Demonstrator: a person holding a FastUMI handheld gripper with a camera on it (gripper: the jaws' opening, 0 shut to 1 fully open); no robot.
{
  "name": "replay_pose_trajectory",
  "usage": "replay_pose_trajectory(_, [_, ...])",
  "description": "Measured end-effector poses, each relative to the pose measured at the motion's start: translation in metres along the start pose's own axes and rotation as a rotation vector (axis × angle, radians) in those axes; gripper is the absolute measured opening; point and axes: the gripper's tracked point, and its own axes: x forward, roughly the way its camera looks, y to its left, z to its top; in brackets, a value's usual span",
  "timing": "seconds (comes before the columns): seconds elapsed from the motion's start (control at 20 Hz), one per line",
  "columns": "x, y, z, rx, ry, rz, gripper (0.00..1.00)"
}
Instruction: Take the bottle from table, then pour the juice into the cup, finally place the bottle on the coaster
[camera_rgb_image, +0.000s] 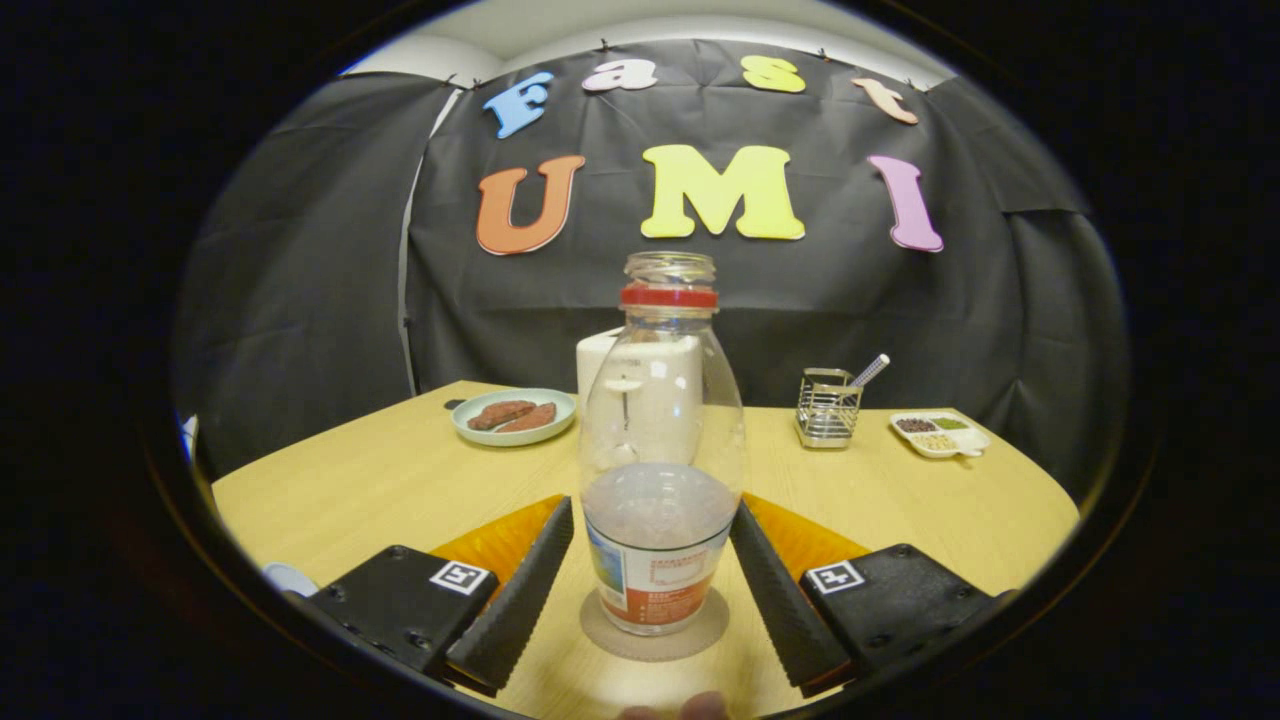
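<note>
Between claw (660, 580) fingers, juice bottle (661, 450) stands upright on round coaster (655, 640) on table (400, 480); fingers spread, flanking, apparently not pressing. Release step: back claw straight off, avoid nudging bottle.

tongs (660, 575) | level, pointing forward | fingers spread apart

Between the claw's (660, 570) ridged, matt fingers (515, 590), spread just clear of it, stands a clear glossy plastic bottle (661, 450) with a paper label, on a matt coaster (655, 640). The table (400, 480) looks smooth wood. Beyond, a shiny wire metal holder (828, 407).
</note>
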Motion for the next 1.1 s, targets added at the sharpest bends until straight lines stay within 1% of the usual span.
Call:
replay_pose_trajectory(0.15, [-0.007,-0.002,0.011,0.012,-0.026,-0.024,1.0])
replay_pose_trajectory(0.4, [-0.03,0.005,0.056,0.061,-0.115,-0.033,0.99])
replay_pose_trajectory(0.55, [-0.051,0.009,0.079,0.064,-0.167,-0.042,0.99])
replay_pose_trajectory(0.65, [-0.071,0.016,0.097,0.044,-0.205,-0.048,0.99])
replay_pose_trajectory(0.75, [-0.096,0.02,0.124,0.018,-0.253,-0.054,0.99])
replay_pose_trajectory(0.95, [-0.149,0.014,0.183,-0.001,-0.325,-0.108,0.99])
replay_pose_trajectory(1.1, [-0.197,0.006,0.225,-0.021,-0.378,-0.145,0.99])
